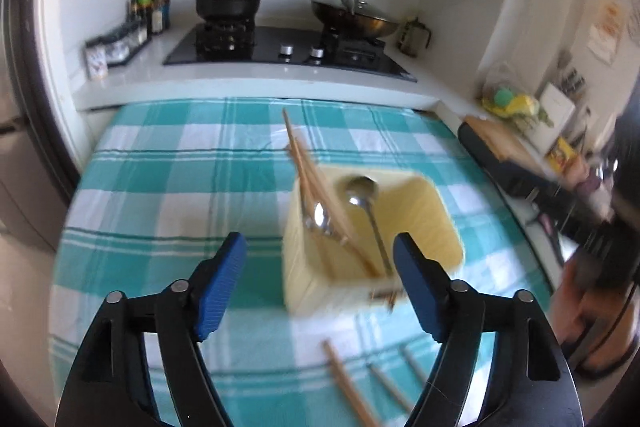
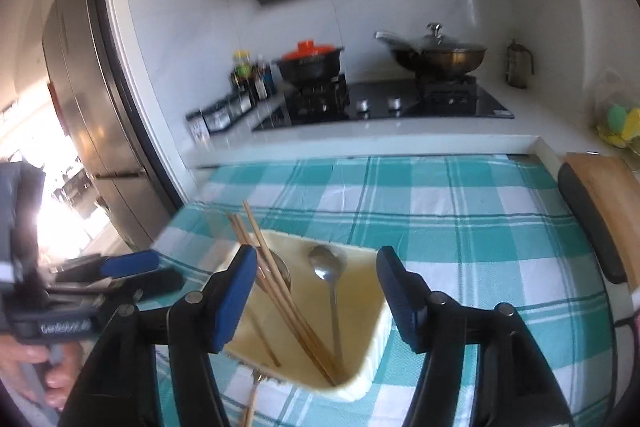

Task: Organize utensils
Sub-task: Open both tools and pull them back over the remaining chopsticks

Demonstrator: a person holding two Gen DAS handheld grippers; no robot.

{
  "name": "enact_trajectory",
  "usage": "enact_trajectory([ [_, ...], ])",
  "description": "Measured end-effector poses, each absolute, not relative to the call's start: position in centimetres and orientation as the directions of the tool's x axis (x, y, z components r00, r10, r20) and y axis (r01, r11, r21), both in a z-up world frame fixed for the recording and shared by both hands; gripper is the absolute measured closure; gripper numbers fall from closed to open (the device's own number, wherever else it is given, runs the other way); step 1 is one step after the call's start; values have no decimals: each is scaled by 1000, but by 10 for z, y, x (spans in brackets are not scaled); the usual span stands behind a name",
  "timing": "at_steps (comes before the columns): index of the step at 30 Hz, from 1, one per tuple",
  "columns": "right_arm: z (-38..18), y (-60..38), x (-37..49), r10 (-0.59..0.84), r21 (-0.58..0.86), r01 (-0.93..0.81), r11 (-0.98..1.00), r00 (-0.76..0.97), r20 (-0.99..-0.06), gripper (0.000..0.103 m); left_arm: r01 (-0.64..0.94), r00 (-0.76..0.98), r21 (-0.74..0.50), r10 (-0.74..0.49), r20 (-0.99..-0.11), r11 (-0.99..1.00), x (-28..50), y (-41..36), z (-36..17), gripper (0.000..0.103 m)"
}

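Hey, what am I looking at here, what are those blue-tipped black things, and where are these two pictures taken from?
They are hand-held claws, one in each of a person's hands, each with a camera looking along its fingers. One picture is from the left claw, the other from the right claw. Both are open and hold nothing. On the checked tablecloth stands a cream utensil holder with chopsticks and spoons inside. More chopsticks lie loose on the cloth.

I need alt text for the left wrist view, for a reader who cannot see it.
The open left gripper hovers, empty, over a pale yellow bin holding chopsticks and spoons on a teal checked tablecloth. More chopsticks lie loose nearer the camera. Behind, a stove carries two lidded pots.
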State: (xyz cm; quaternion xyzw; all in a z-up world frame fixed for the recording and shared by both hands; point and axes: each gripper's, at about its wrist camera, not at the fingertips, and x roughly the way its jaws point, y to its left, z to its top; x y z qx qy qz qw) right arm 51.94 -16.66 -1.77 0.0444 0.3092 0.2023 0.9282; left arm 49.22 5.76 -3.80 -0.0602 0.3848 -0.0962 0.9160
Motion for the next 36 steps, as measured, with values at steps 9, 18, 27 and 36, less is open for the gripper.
enact_trajectory([
  [9, -39, -224, 397, 301, 41, -343, 938, 751, -588, 38, 192, 610, -51, -160, -776, 980, 363, 48, -88, 11],
  [18, -159, -270, 303, 138, 33, -164, 986, 687, -714, 38, 72, 635, -161, -169, -754, 984, 300, 18, -149, 11],
  [27, -185, -278, 293, 132, 48, -141, 989, 685, -716, 38, -4, 634, -192, -146, -759, 981, 290, 14, -166, 11],
  [36, -190, -273, 291, 139, 46, -153, 987, 677, -723, 38, -39, 582, -169, -115, -805, 985, 306, -10, -185, 9],
])
